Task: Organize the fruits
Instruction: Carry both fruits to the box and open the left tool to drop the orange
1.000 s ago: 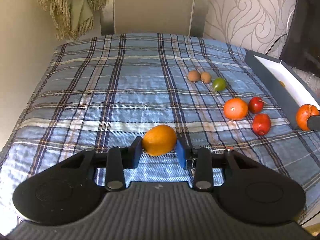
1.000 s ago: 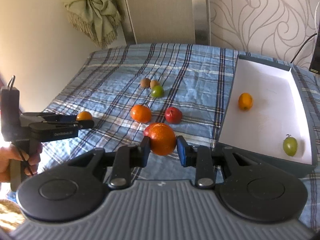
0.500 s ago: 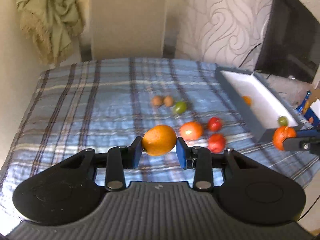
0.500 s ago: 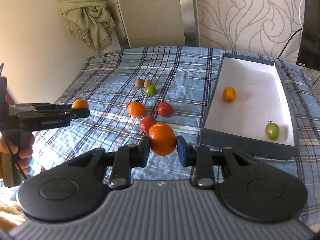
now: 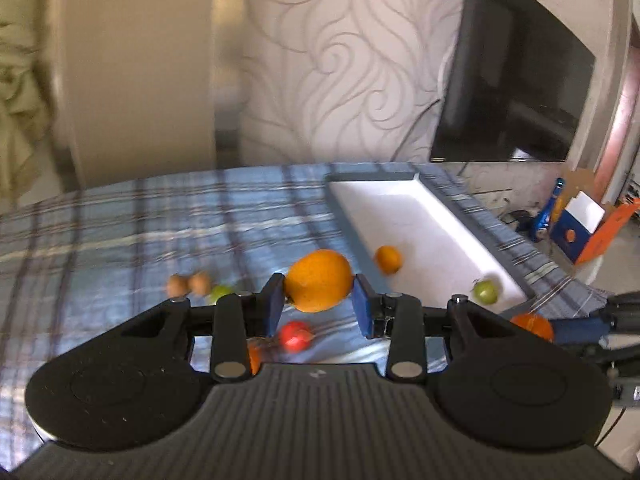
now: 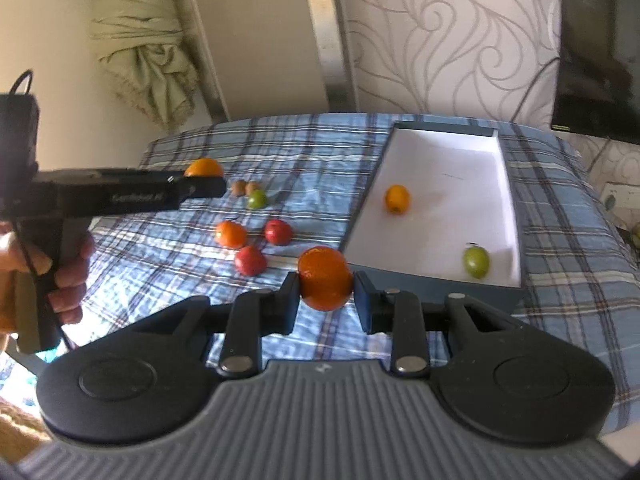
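My left gripper is shut on a yellow-orange fruit and holds it in the air above the blue plaid cloth, left of the white tray. My right gripper is shut on a deep orange tangerine, held just before the tray's near left corner. The tray holds a small orange and a green fruit. On the cloth lie an orange, two red fruits, a green fruit and two brown ones.
The left gripper and the hand holding it show at the left of the right wrist view. A dark TV screen stands behind the tray. Boxes sit on the floor at right. A wall with a green throw backs the bed.
My left gripper has swung right and risen with its fruit, now facing the tray. My right gripper has moved a little closer to the tray with the tangerine.
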Demonstrator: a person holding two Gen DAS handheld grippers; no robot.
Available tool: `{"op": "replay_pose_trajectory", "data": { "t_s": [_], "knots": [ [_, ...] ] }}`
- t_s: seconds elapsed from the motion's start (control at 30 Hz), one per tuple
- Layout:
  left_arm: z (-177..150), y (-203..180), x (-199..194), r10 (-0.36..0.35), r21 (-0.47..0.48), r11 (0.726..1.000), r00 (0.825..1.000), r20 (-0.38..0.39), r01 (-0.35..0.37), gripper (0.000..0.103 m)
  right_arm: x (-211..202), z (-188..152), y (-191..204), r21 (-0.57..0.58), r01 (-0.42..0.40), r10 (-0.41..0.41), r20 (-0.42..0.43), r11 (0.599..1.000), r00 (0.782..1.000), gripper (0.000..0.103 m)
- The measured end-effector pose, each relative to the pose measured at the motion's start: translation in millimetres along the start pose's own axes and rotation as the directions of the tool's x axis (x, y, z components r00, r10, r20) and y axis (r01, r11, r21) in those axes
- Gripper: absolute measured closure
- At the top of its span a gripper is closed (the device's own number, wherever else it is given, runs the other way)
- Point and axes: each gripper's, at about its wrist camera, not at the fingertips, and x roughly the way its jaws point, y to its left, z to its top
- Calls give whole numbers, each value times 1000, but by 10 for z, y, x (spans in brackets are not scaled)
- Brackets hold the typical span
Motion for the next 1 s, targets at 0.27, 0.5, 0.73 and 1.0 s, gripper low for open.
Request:
{"op": "replay_pose_trajectory", "data": {
  "t_s": [0.27, 0.5, 0.73, 1.0],
  "knots": [
    [261, -472, 649, -61, 57, 996, 998, -12, 62, 61, -127, -25, -343, 45, 63, -64, 22, 997, 998, 71],
    [386, -774, 1185, -88, 107, 990, 996, -33, 91, 61, -192, -45, -575, 65, 107, -108, 23, 992, 994, 71],
    [422, -1001, 1606, -83, 154, 984, 995, -58, 91, 61, -191, -36, -743, 70, 130, -132, 20, 989, 991, 71],
    [395, -1017, 1716, -63, 168, 983, 996, -70, 74, 55, -180, -18, -861, 79, 142, -144, 22, 987, 989, 71]
  ]
}}
